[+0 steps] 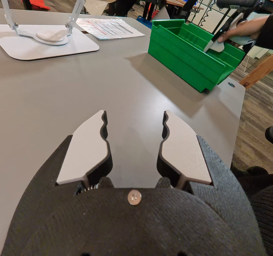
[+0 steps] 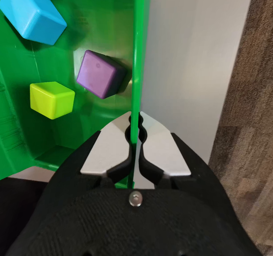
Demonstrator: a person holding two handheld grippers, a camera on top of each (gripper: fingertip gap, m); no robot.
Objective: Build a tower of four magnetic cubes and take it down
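Note:
A green plastic bin point(image 1: 184, 59) stands near the right edge of the grey table point(image 1: 103, 86). My right gripper point(image 2: 135, 114) is shut on the bin's thin side wall point(image 2: 137, 56), one finger inside and one outside. It also shows in the left wrist view point(image 1: 212, 47), held by a hand at the bin's rim. Inside the bin lie a blue block point(image 2: 31, 12), a purple cube point(image 2: 100, 74) and a lime-green cube point(image 2: 51, 99). My left gripper point(image 1: 134, 112) is open and empty, above the bare table, well short of the bin.
A white stand on a white pad point(image 1: 44, 46) sits at the table's far left, with a laminated sheet point(image 1: 109, 28) beside it. The table's right edge drops to a wood-pattern floor point(image 1: 254, 123). Other tables and blue bins stand behind. Tip to tip, the grippers are about 50 centimetres apart.

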